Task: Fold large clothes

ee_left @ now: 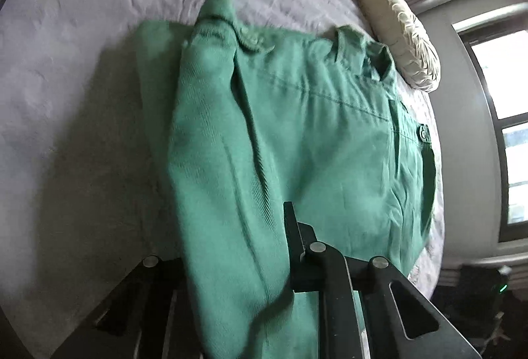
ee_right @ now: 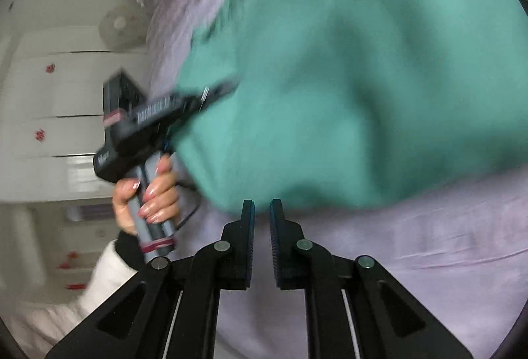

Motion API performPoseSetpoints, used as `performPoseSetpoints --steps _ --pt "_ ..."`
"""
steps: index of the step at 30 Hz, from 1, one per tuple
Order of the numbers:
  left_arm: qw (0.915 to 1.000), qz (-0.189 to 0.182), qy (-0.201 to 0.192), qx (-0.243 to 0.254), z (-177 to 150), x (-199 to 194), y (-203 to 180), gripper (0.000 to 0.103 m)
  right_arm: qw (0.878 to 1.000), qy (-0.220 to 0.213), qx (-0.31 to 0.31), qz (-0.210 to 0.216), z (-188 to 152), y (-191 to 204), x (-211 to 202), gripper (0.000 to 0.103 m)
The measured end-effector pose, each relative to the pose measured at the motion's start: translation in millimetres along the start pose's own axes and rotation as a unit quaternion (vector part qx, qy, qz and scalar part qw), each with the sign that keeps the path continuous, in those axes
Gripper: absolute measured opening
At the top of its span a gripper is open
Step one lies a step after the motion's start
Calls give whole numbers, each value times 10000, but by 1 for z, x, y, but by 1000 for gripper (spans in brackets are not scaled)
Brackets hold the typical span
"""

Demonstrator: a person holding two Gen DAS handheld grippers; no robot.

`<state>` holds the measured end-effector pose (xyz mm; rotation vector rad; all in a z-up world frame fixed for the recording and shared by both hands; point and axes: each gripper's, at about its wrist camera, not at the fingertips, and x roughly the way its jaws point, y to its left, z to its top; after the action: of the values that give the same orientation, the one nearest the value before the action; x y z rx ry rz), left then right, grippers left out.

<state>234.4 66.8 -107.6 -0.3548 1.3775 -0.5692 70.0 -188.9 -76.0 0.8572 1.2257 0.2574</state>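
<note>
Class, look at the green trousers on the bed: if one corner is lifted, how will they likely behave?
The green trousers will probably droop and fold: the part in the left gripper hangs in soft creases. They look like fairly thick cloth with stitched seams, so likely weighty. On the bed cover they may drag rather than slide.

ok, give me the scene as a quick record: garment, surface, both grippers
garment: green trousers, waistband button showing, partly folded
surface: lavender bedsheet
left gripper: closed on a fold of the trousers; the cloth hides one finger
right gripper: jaws nearly together, tips at the trousers' edge; pinch unclear through blur
left hand: wrapped round the left gripper's handle
nearby: cream pillow at the bed's far edge
</note>
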Motion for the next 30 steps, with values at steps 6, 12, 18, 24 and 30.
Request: performPoseSetpoints --steps 6,12,18,24,30 --pt "9991 88 -373 202 3 -27 -33 15 9878 -838 -383 -1257 34 -28 -37 5" --pt "9932 71 -618 988 10 -45 -120 15 9890 -616 -281 -1316 37 -54 5 3" --pt "9802 -50 -639 1875 18 -25 -229 15 9967 -743 183 -282 31 -78 -17 3" --pt "9623 42 -248 2708 8 48 -334 15 9890 -1354 558 221 14 -112 -79 6" --pt "9507 516 281 3046 -7 155 -385 15 9797 -1653 1099 262 3 -168 -122 7"
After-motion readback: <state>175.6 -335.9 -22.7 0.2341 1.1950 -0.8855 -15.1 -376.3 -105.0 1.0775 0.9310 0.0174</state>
